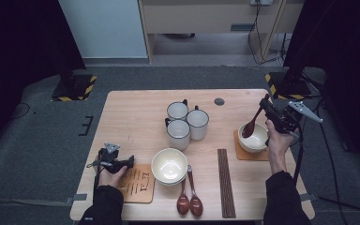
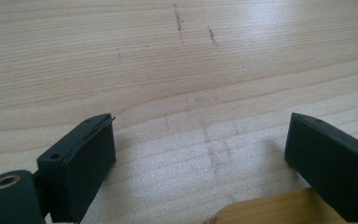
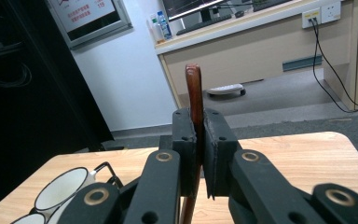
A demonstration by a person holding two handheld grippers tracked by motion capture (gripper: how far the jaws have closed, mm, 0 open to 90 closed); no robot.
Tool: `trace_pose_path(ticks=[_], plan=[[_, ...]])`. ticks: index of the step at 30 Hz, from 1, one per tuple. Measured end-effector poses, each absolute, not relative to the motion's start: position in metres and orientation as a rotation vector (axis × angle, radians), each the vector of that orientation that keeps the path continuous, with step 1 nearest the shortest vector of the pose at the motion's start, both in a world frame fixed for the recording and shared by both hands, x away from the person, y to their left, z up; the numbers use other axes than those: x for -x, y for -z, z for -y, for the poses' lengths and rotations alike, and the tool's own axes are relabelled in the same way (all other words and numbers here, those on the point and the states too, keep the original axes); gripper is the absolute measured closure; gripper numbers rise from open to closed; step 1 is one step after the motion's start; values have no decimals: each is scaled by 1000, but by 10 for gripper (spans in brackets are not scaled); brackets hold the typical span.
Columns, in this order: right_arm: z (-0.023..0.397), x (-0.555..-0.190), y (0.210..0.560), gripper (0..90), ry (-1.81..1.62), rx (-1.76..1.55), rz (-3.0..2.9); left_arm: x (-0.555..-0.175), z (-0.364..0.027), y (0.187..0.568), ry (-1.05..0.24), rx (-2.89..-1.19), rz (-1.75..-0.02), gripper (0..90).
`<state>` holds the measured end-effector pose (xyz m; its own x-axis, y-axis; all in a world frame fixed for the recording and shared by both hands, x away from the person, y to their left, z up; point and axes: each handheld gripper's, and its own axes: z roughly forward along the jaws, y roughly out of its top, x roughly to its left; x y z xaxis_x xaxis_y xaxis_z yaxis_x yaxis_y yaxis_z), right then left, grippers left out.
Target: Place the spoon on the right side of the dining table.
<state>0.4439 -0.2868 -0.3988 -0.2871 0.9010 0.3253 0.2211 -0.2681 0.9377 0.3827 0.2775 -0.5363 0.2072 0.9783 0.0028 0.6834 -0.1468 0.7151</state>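
Spoon clamped by right gripper, bowl end dipped in the right bowl near the table's right edge.

Table point(image 1: 131, 112) is crowded mid-front: three mugs point(image 1: 186, 123) clustered at center, a second bowl point(image 1: 168, 165) in front of them, chopsticks point(image 1: 225, 183) laid lengthwise between that and the right bowl point(image 1: 254, 137), which is set on a mat point(image 1: 240, 153). Two spare spoons point(image 1: 190, 199) are seen at the front edge. Bare wood is left along the far-left side. Spoon point(image 1: 253, 124) is gripped by its handle in the right gripper point(image 3: 199, 154). Left gripper point(image 2: 200, 158) is held with jaws apart, nothing between them, just beside a coaster point(image 1: 138, 183).
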Motion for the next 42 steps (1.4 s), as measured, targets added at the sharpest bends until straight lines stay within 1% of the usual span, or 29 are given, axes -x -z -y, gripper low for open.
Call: trace_pose_path(ticks=[16, 42], plan=[[290, -448, 404, 845, -1509, -1415, -1452, -383, -278, 536, -651, -1902, -1539, 75], [276, -457, 419, 838, -1239, -1451, -1625, -383, -277, 536, -651, -1902, -1539, 75]])
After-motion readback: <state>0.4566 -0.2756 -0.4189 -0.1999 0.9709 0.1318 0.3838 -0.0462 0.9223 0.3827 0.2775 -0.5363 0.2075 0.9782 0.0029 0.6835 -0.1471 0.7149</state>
